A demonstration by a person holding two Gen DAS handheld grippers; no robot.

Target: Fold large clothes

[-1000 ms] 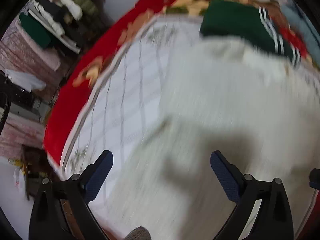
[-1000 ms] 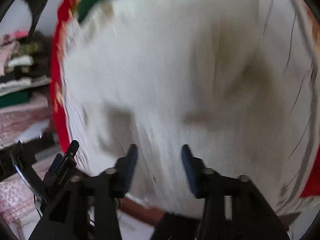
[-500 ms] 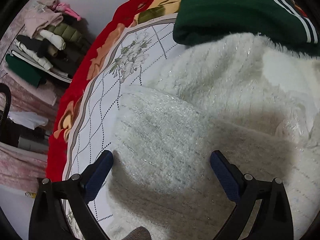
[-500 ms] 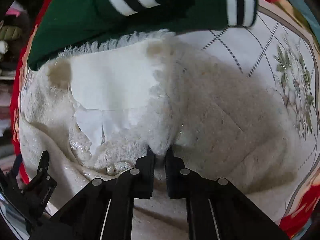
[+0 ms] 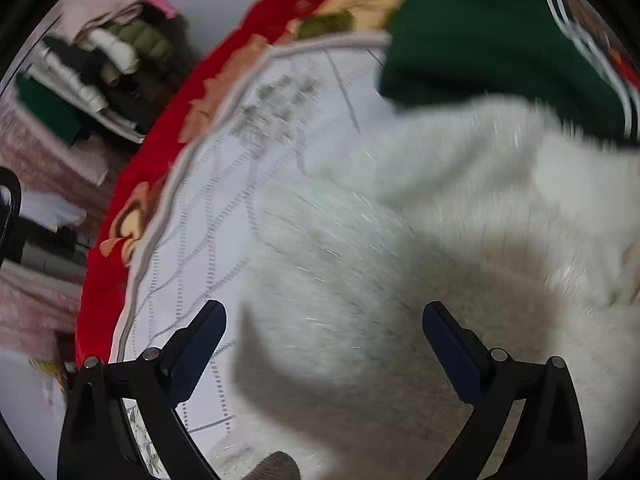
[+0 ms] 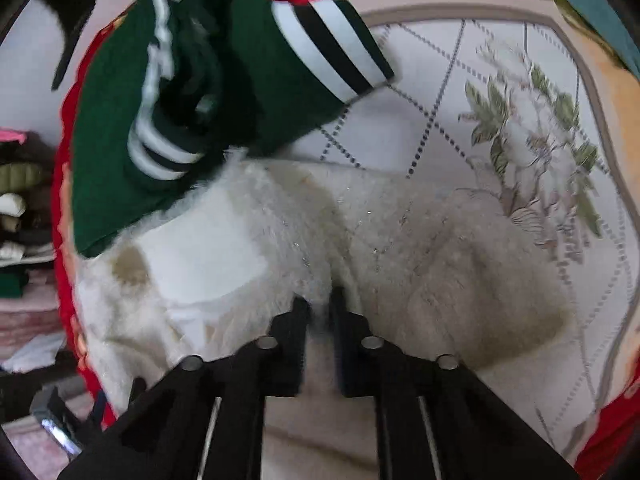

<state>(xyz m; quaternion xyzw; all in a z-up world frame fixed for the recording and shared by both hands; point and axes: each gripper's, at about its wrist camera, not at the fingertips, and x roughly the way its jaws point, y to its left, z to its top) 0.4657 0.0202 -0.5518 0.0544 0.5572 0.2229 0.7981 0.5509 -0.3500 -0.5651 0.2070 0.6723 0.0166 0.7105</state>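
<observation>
A fluffy white sweater [image 5: 400,248] lies spread on the bed's white quilted cover [image 5: 224,200]. My left gripper [image 5: 324,332] is open and empty, its blue-padded fingers [image 5: 200,340] wide apart just above the sweater's near part. In the right wrist view the sweater [image 6: 460,264] shows its white inner lining [image 6: 208,260]. My right gripper [image 6: 320,304] is shut on a fold of the sweater's edge.
A dark green garment with white stripes [image 5: 492,56] lies at the far side, overlapping the sweater; it also shows in the right wrist view [image 6: 192,112]. The bedspread has a red floral border [image 5: 160,152]. Stacked clothes [image 5: 88,68] stand beyond the bed's left edge.
My right gripper closed on the sweater's edge and has drawn it back a little. My left gripper stayed open and shifted over the sweater; its view is blurred with motion.
</observation>
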